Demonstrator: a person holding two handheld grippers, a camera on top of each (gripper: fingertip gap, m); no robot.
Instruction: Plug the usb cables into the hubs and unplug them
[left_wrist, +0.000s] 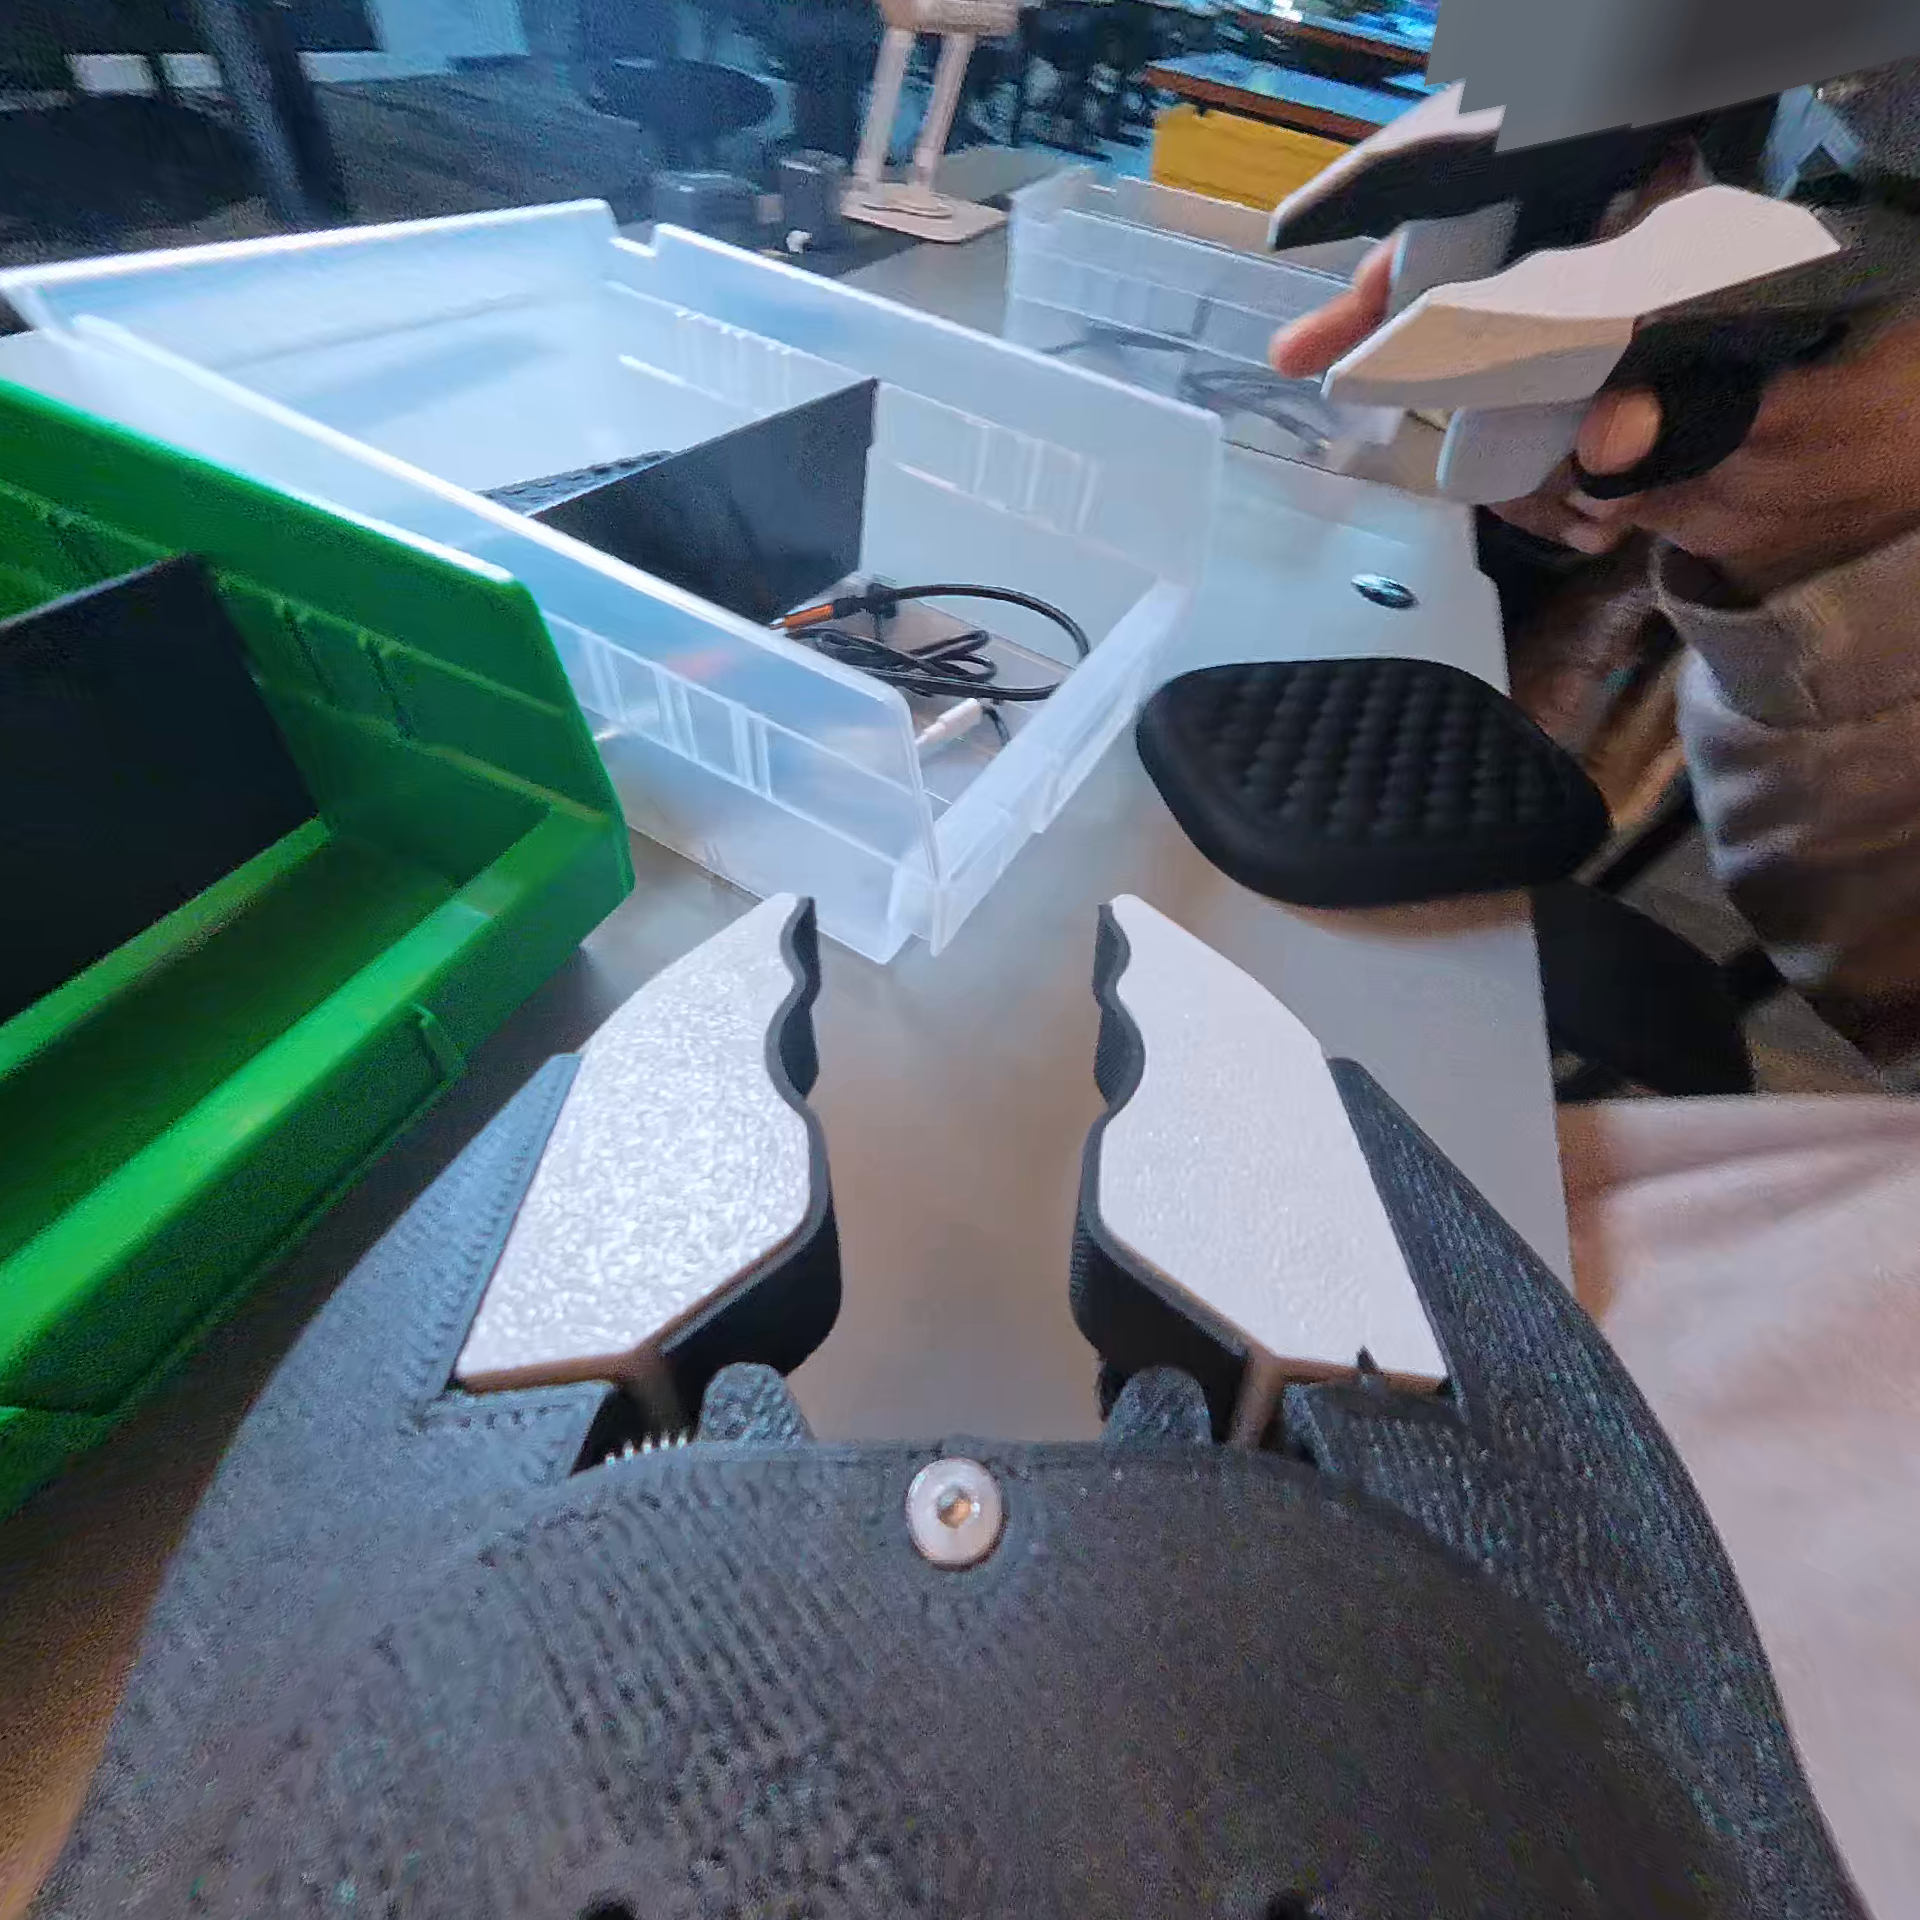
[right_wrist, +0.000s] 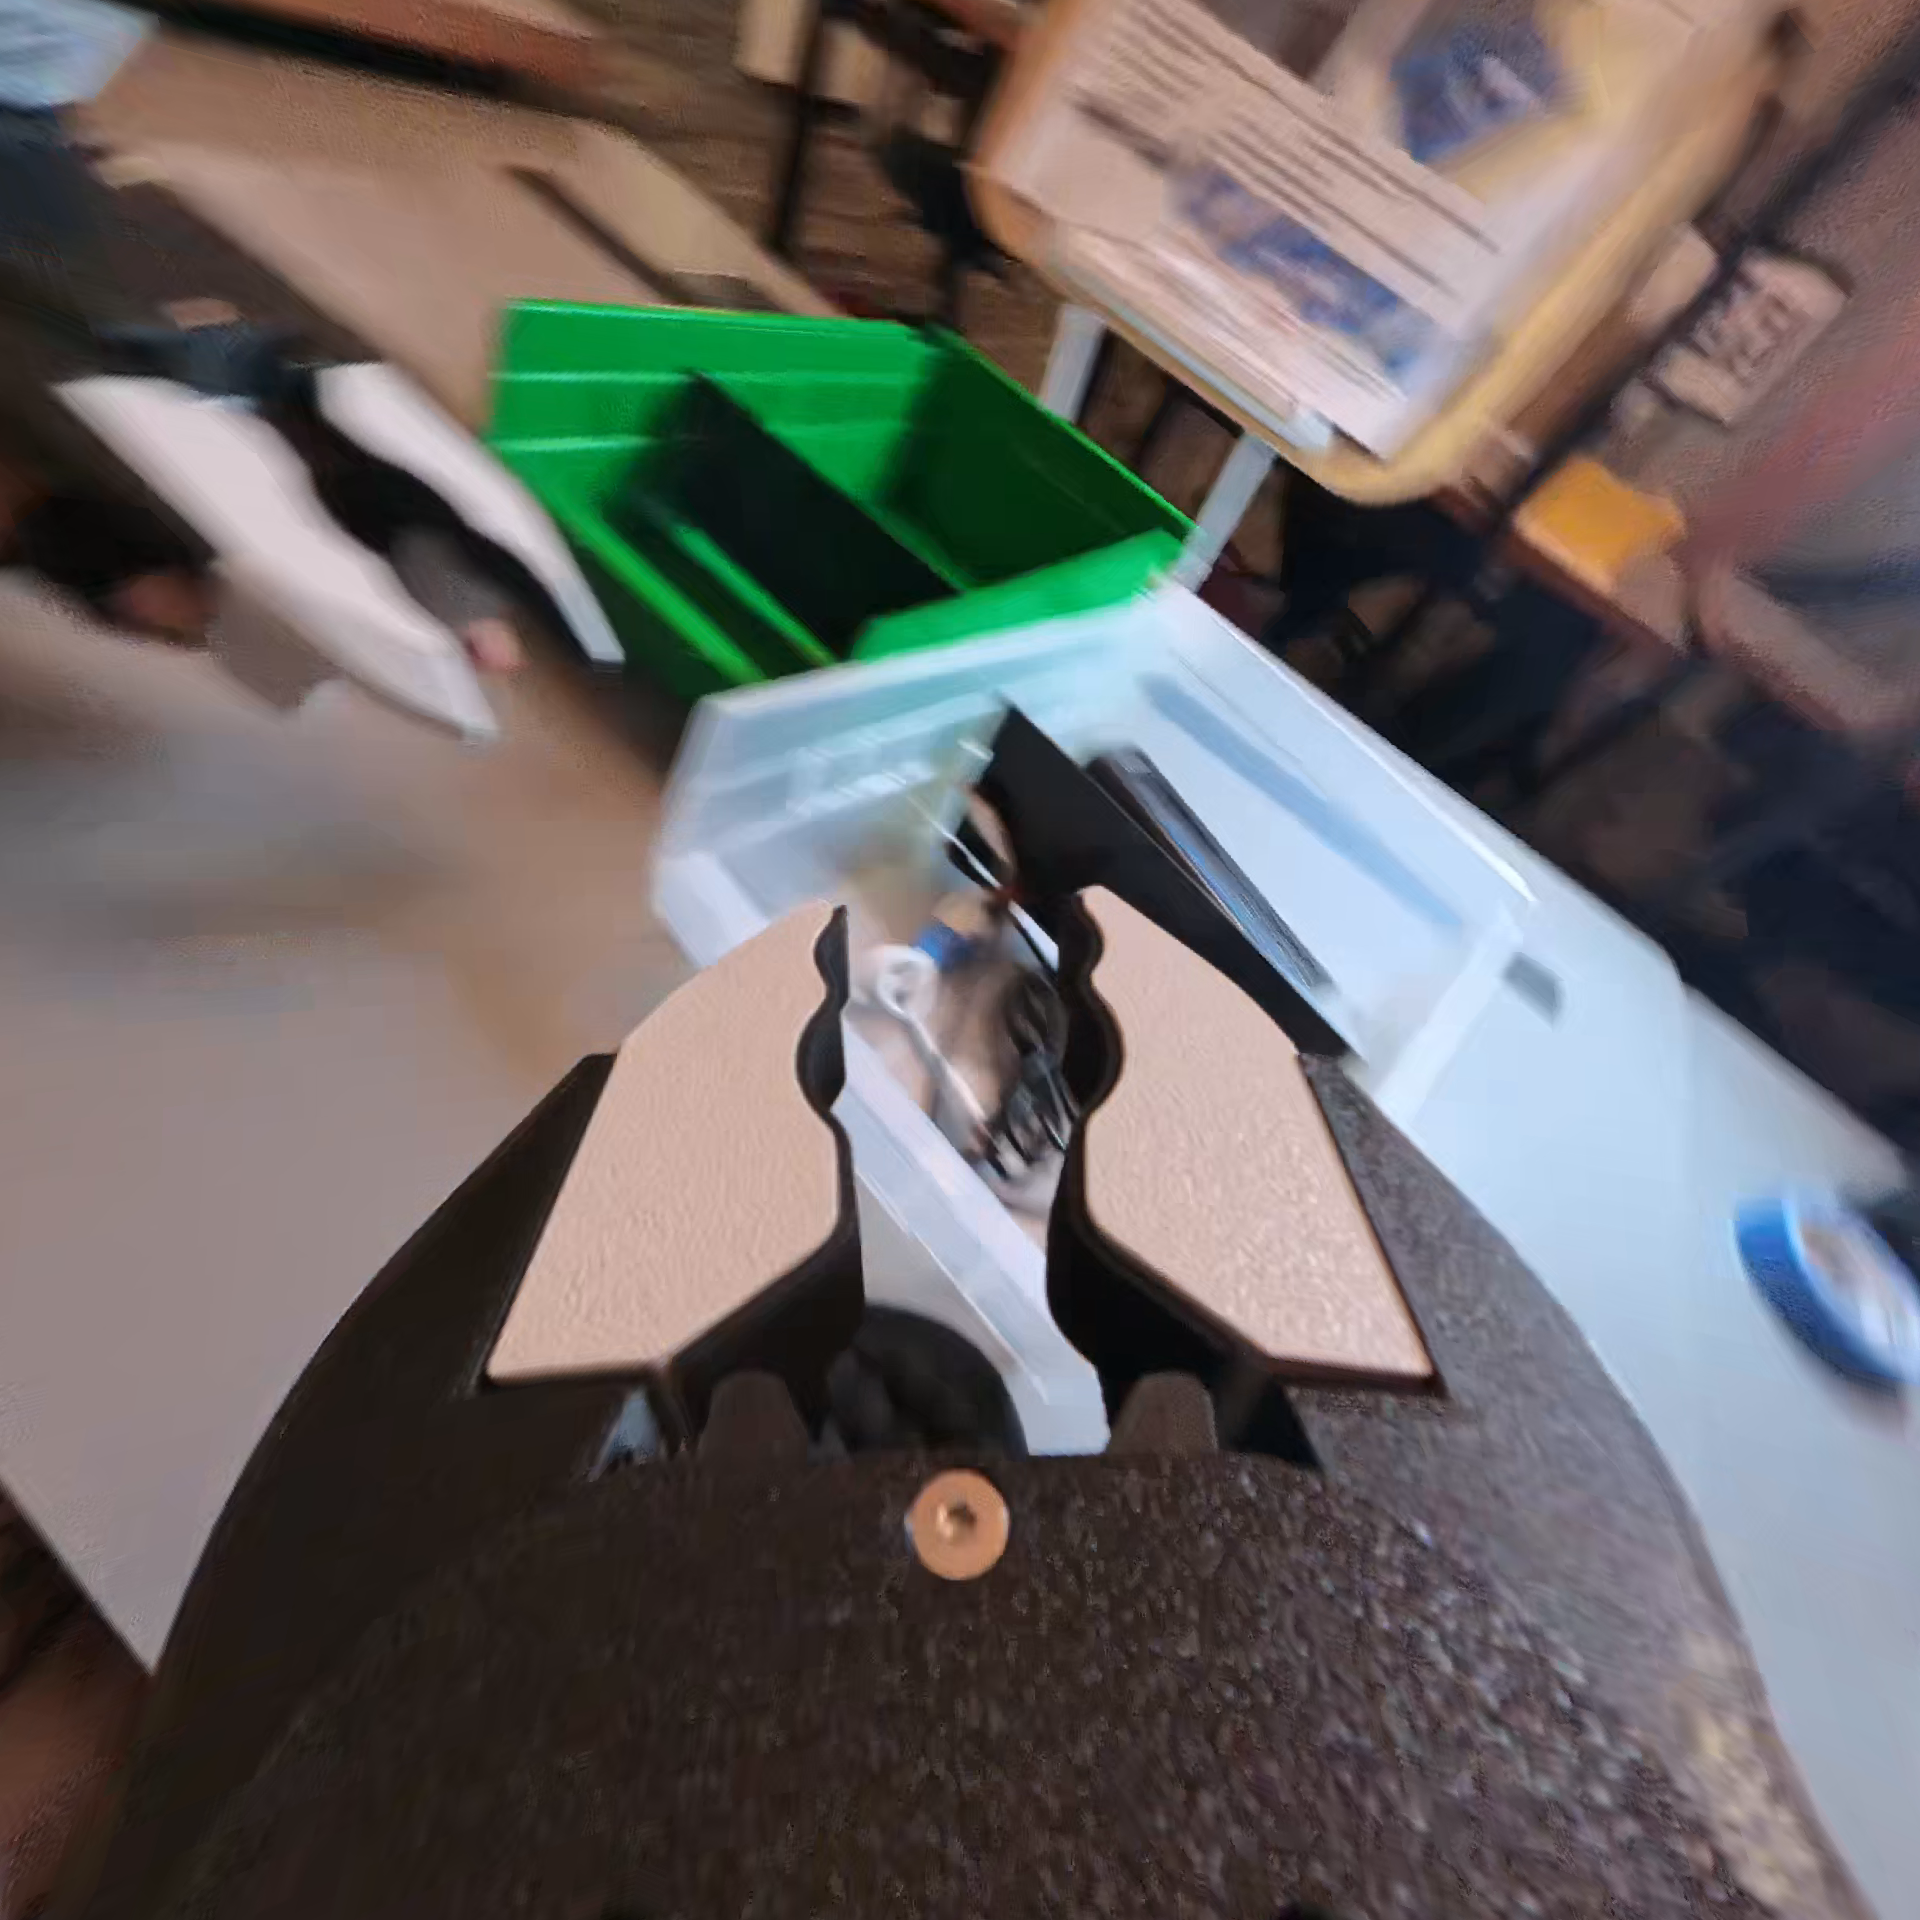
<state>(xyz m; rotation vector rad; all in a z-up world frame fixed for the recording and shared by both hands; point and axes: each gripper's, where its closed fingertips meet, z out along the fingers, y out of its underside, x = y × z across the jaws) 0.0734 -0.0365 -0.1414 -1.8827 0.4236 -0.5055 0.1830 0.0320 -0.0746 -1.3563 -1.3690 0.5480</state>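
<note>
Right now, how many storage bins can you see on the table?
3. A green bin at the left, a clear bin holding cables beside it, and another clear bin farther back. More may sit outside the views.

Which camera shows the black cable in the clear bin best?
The left wrist view: the black cable lies sharp and unobstructed in the clear bin. The right wrist view blurs it, partly hidden between the fingers.
</note>
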